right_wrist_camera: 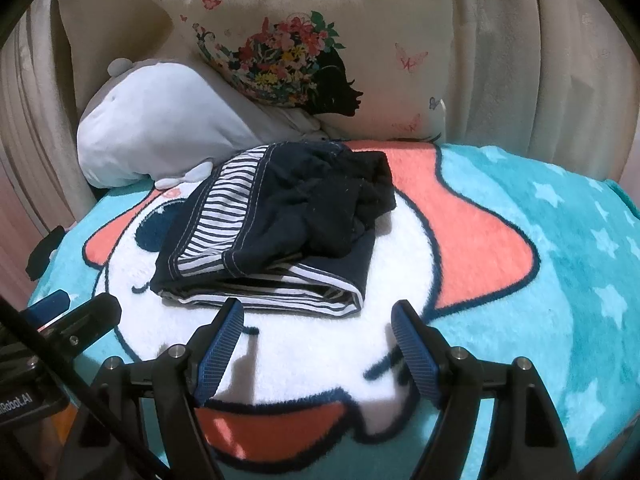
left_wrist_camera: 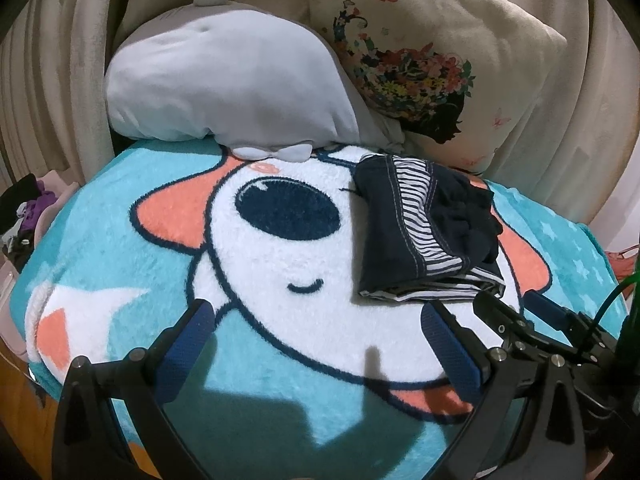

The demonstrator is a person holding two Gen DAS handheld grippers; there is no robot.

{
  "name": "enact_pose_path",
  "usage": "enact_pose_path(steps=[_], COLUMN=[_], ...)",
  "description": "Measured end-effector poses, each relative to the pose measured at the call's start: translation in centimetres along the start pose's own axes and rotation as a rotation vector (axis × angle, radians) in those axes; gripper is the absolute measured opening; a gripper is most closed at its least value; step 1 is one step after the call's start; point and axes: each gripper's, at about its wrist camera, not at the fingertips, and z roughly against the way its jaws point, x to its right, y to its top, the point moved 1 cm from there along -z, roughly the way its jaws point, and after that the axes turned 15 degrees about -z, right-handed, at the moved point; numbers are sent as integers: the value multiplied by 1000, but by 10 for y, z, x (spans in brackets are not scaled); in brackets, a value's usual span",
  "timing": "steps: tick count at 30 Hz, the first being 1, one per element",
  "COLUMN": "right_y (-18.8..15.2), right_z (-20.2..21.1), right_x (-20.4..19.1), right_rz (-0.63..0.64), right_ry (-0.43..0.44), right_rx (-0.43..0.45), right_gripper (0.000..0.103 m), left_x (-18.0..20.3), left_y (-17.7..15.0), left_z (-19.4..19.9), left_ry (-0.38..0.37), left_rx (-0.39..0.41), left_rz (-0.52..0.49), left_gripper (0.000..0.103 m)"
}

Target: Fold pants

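Observation:
The dark navy pants with striped white-and-navy trim lie folded in a compact bundle on the cartoon blanket. They also show in the right wrist view, with a crumpled dark part on top. My left gripper is open and empty, hovering over the blanket to the left of and in front of the pants. My right gripper is open and empty just in front of the bundle's near edge. The right gripper also shows in the left wrist view.
A grey plush toy and a floral cushion lean at the back against beige curtains. The teal blanket covers a rounded surface. Clothes lie at the far left.

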Motion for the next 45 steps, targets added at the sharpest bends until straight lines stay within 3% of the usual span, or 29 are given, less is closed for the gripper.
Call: enact_pose_path(steps=[8, 45], right_y=[-2, -6], right_z=[-1, -7], right_x=[-3, -13], right_rz=[18, 52], right_ry=[-5, -16], right_rx=[-4, -13], right_gripper=[81, 82], left_x=[-3, -6], left_y=[-1, -4], left_z=[-2, -10], left_ry=[40, 23], left_rx=[-13, -43], left_rz=[-9, -6], left_gripper=[103, 103])
